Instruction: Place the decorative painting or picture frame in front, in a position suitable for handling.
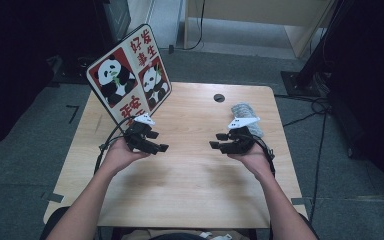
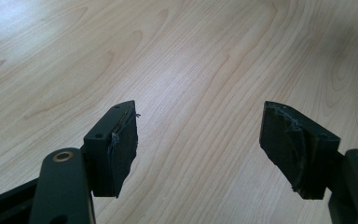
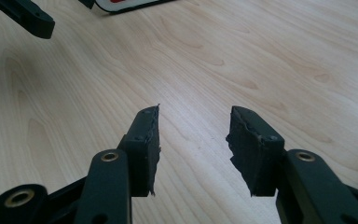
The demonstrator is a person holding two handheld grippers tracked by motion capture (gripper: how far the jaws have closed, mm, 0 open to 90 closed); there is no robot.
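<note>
Grey crumpled cloth (image 1: 246, 116) lay on the light wooden surface (image 1: 190, 180) just beyond our right gripper (image 1: 219, 141) — nearer it than our left gripper (image 1: 158, 141). Both grippers hung released, jaws apart over bare wood, grasping nothing — the panda-printed board (image 1: 130, 75) stood behind the left.

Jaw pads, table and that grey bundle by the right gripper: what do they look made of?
Pads: black, matte, likely foam or soft rubber; their edges are torn and ragged.
Table: pale wood grain with a smooth sheen, probably laminate or veneer rather than solid wood.
Bundle: grey, with a knit-like mottled texture, seemingly cloth; too small to be sure.
</note>
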